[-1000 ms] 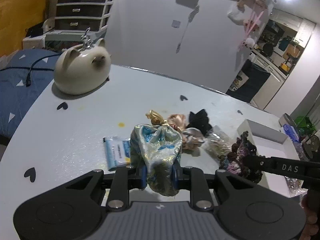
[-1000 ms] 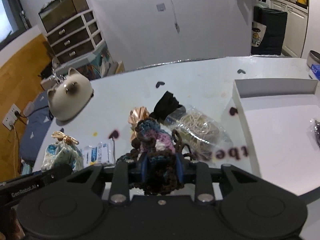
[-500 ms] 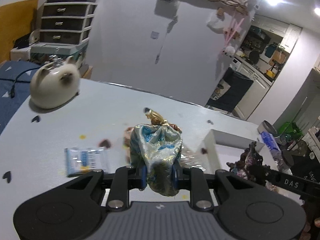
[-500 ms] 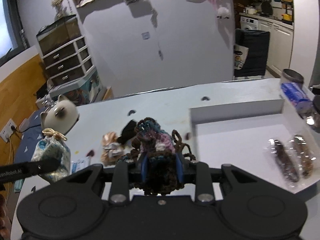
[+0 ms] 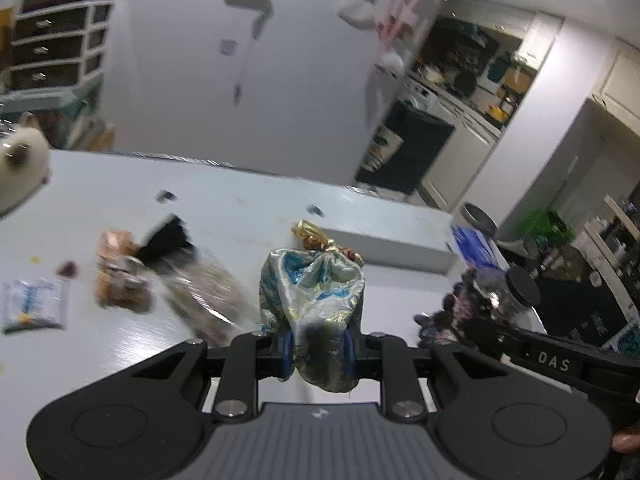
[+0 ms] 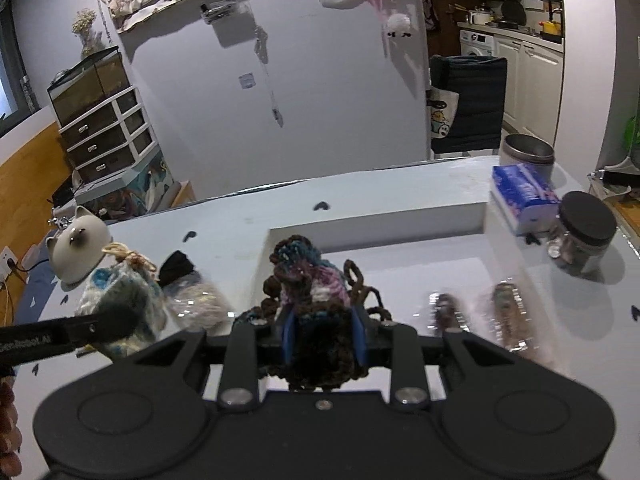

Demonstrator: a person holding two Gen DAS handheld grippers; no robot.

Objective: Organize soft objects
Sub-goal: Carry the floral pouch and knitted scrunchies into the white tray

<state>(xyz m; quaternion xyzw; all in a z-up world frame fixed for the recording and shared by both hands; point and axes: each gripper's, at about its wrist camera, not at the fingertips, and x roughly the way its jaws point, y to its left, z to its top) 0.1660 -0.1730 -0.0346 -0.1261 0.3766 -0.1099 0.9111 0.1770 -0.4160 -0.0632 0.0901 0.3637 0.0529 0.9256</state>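
Observation:
My left gripper (image 5: 318,350) is shut on a shiny blue-and-gold drawstring pouch (image 5: 314,292), held above the table beside the white tray (image 5: 384,246). The same pouch (image 6: 120,296) shows at the left of the right wrist view. My right gripper (image 6: 323,338) is shut on a dark crocheted yarn piece (image 6: 308,280) with purple and blue, hanging over the white tray's (image 6: 400,226) near left part. That yarn piece (image 5: 460,308) also appears at the right of the left wrist view. A peach scrunchie (image 5: 118,266), a black scrunchie (image 5: 168,240) and a clear bag (image 5: 204,296) lie on the table.
Two wrapped items (image 6: 476,316) lie in the tray. A black-lidded jar (image 6: 582,236), a blue tissue pack (image 6: 524,196) and a metal tin (image 6: 528,154) stand at its right. A cat-shaped ceramic (image 6: 78,240) sits far left, and a small blue packet (image 5: 34,304) lies near it.
Both grippers have swept to the right, from over the pile of soft items to the white tray, each still holding its piece. The cat ceramic has slid to the left edge of view.

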